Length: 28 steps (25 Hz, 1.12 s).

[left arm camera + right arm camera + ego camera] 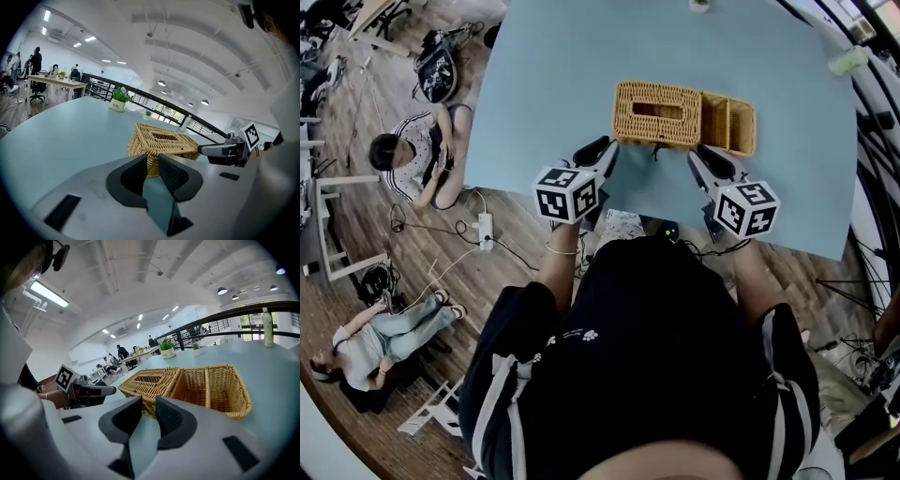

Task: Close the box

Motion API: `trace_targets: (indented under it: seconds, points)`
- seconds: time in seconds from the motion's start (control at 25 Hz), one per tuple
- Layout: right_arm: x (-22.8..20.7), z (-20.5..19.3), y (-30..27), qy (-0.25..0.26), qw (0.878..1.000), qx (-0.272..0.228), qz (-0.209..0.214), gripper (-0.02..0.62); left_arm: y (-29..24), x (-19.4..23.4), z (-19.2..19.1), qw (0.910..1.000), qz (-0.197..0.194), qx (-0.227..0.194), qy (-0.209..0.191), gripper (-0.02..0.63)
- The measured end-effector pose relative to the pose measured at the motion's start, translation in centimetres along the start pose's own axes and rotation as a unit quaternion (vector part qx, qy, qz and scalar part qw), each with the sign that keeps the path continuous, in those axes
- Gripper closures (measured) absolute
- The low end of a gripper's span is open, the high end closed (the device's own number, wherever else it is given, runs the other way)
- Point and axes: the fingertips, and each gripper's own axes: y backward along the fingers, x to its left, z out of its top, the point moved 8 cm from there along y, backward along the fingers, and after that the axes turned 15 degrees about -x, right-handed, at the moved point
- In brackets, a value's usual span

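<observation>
Worktop (534, 84): smooth, matte, pale blue-grey sheet with a curved near edge.
Box (729, 125): rectangular basket of tan woven wicker, lying open near the middle of the worktop; a woven divider splits its inside in two.
Lid (656, 114): same wicker, a flat panel with a rectangular slot in its top, swung out to the left of the basket and joined to it along one long edge.
Left claw (605, 150): two black ribbed pads standing a narrow gap apart with nothing between them; tips just short of the lid's near left corner.
Right claw (703, 155): black pads likewise slightly spread and empty, tips close to the near side where lid meets basket.
Marker cubes (566, 194): white with black square patterns, one on each grey gripper body.
</observation>
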Motion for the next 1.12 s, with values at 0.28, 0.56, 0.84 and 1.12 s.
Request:
trace_targets:
  seconds: [0.28, 0.56, 0.84, 1.12]
  points:
    - [1.1, 1.2, 1.0, 0.000, 0.999, -0.039, 0.004, 0.539, 1.2, -1.4, 0.9, 0.9995, -0.001, -0.027, -0.013, 0.532]
    - [2.1, 1.9, 2.3, 0.015, 0.997, -0.077, 0.000, 0.594, 2.7, -3.1, 1.8, 0.9973, -0.006, -0.054, -0.048, 0.572]
    - [3.4, 2.9, 2.9, 0.021, 0.994, -0.109, 0.009, 0.594, 4.5, -4.9, 2.8, 0.9928, -0.017, -0.078, -0.089, 0.585]
    - [3.9, 2.9, 3.0, 0.018, 0.993, -0.117, 0.017, 0.594, 5.7, -6.0, 2.7, 0.9895, -0.008, -0.082, -0.119, 0.584]
